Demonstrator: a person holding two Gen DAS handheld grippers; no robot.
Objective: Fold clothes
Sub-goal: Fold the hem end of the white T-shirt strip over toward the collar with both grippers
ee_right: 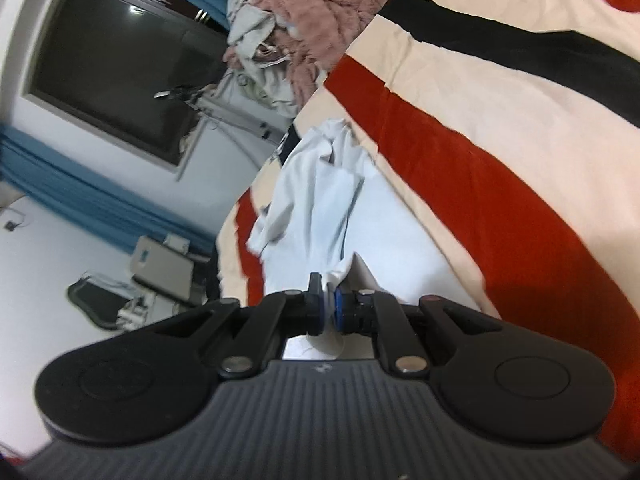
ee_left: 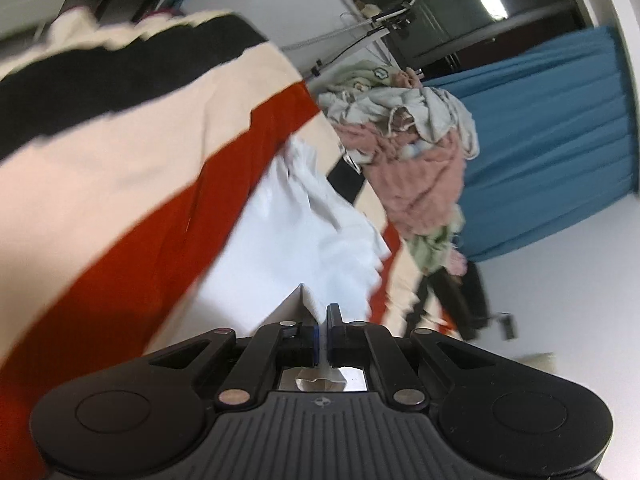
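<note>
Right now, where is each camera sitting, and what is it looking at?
Left wrist: sits on the left tongs, looking along them at the white garment they pinch, above the striped blanket.
Right wrist: sits on the right tongs, which pinch the white garment too.
Both show the garment, the blanket and the clothes pile.

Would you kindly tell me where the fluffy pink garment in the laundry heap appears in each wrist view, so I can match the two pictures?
Left wrist view: the fluffy pink garment sits right of centre, in the heap of clothes, in front of the blue curtain.
Right wrist view: it lies at the top centre, above the pale white garment.
Shared landmark: the striped cream, red and black bed cover, beneath the heap in both.
</note>
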